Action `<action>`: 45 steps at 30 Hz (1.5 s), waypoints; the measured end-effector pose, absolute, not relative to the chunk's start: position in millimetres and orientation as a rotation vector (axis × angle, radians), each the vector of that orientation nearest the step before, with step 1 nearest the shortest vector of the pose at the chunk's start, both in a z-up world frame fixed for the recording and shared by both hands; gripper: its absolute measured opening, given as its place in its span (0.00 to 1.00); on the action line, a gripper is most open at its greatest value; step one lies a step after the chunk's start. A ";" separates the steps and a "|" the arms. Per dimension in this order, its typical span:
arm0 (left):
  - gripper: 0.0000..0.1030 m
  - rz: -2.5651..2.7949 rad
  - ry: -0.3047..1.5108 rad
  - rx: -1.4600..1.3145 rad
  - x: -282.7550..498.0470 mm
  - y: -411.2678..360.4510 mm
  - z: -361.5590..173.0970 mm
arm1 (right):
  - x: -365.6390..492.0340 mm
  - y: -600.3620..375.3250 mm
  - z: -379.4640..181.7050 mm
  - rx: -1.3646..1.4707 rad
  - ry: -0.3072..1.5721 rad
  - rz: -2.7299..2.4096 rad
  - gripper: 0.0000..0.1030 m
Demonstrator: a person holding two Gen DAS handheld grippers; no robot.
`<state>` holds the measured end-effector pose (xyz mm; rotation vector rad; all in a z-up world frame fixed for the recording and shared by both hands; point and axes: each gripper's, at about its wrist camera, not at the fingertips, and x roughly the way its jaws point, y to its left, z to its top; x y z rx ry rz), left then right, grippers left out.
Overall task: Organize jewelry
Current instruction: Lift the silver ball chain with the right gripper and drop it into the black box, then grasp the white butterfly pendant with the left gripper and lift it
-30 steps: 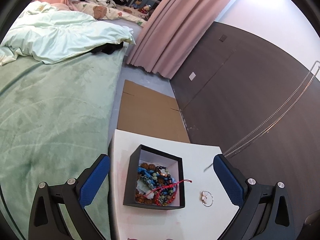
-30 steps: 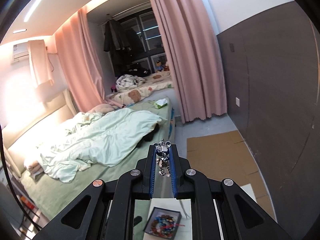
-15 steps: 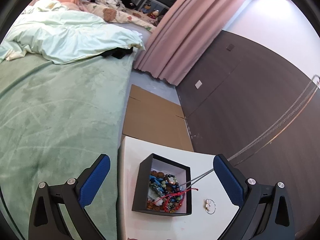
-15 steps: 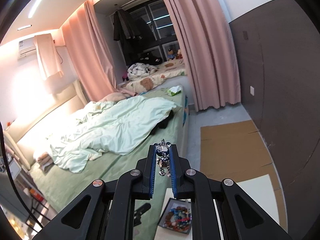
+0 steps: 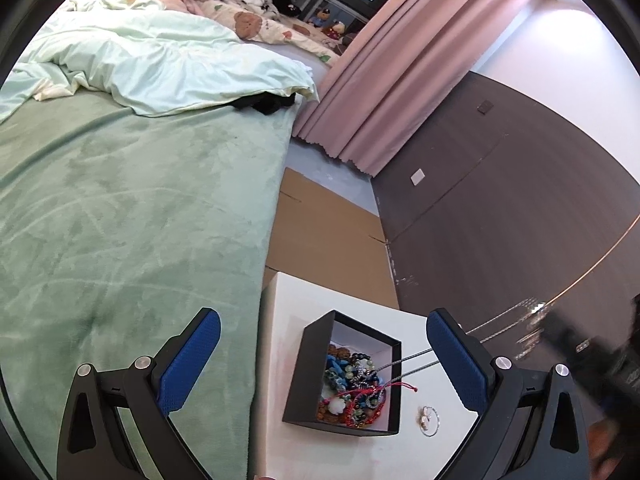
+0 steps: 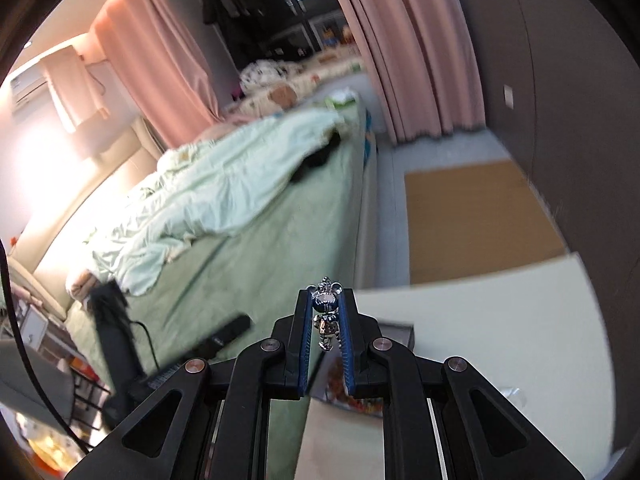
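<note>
Our right gripper (image 6: 326,322) clamps the silver bear pendant (image 6: 327,312); its chain (image 5: 408,364) slants down-left into the black box (image 5: 306,376) between our splayed left gripper (image 5: 320,354) fingers

ring (image 5: 429,421) right of box (image 5: 311,362)

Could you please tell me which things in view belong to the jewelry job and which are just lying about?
Job:
black box of beaded bracelets
silver chain trailing into it
bear pendant in right gripper
ring on white table

Lying about:
green bed
cardboard
pink curtain
</note>
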<state>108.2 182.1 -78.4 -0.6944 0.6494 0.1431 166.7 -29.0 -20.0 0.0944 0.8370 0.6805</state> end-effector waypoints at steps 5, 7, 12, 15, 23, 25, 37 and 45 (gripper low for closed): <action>1.00 0.151 0.651 -0.690 108.3 183.2 -79.3 | 176.9 -25.1 -64.6 0.111 0.969 0.695 0.25; 1.00 0.147 0.653 -0.683 108.9 181.7 -79.2 | 179.3 -26.6 -74.2 0.114 0.999 0.692 0.48; 1.00 0.137 0.663 -0.667 113.4 174.9 -79.8 | 182.6 -54.6 -71.5 0.155 0.965 0.665 0.61; 1.00 0.118 0.671 -0.660 117.6 166.6 -80.2 | 186.4 -77.9 -65.4 0.175 0.945 0.639 0.61; 1.00 0.041 0.694 -0.539 136.3 112.5 -72.4 | 192.4 -167.5 -60.0 0.282 0.909 0.530 0.61; 1.00 0.029 0.701 -0.493 139.9 94.9 -72.0 | 192.7 -189.6 -64.9 0.305 0.908 0.495 0.61; 0.98 -0.116 0.784 -0.249 162.5 -7.3 -89.3 | 218.2 -260.3 -113.0 0.407 1.027 0.289 0.61; 0.80 -0.197 0.861 -0.152 179.3 -51.6 -113.6 | 224.1 -288.5 -118.9 0.371 1.064 0.206 0.61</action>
